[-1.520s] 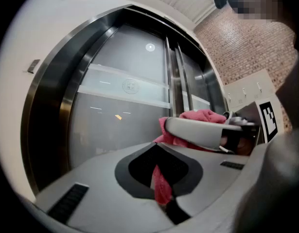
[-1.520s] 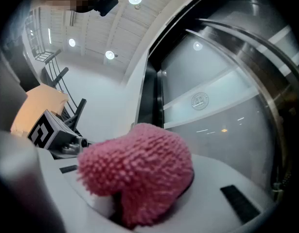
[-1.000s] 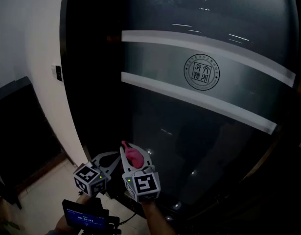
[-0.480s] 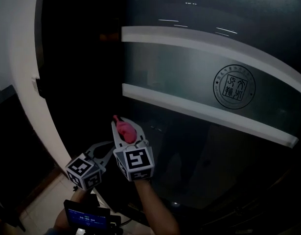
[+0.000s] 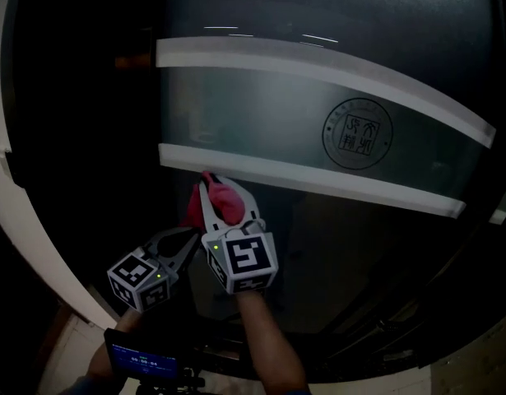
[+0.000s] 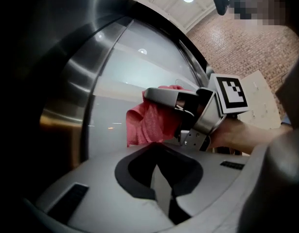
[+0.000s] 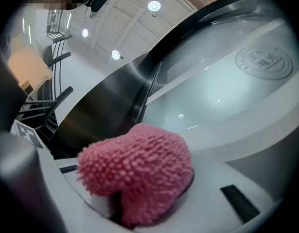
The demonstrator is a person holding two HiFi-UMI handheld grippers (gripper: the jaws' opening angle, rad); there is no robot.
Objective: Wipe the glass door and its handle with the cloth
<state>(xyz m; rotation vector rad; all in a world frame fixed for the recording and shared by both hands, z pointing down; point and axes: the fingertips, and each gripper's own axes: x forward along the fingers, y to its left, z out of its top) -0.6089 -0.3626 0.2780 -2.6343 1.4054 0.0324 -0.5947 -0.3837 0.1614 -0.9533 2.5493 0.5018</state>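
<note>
Pink cloth (image 5: 229, 207) in right gripper (image 5: 224, 189)

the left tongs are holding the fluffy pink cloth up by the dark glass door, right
Not quite: it is the right tongs that hold the fluffy pink cloth by the dark glass door. The right gripper view shows it clamped between them; the left tongs hold nothing.

Nubby pink cloth (image 7: 139, 174), glossy dark glass door (image 5: 359, 253), matt frosted bands (image 5: 318, 62), seemingly brushed-metal frame (image 6: 76, 81)
</note>
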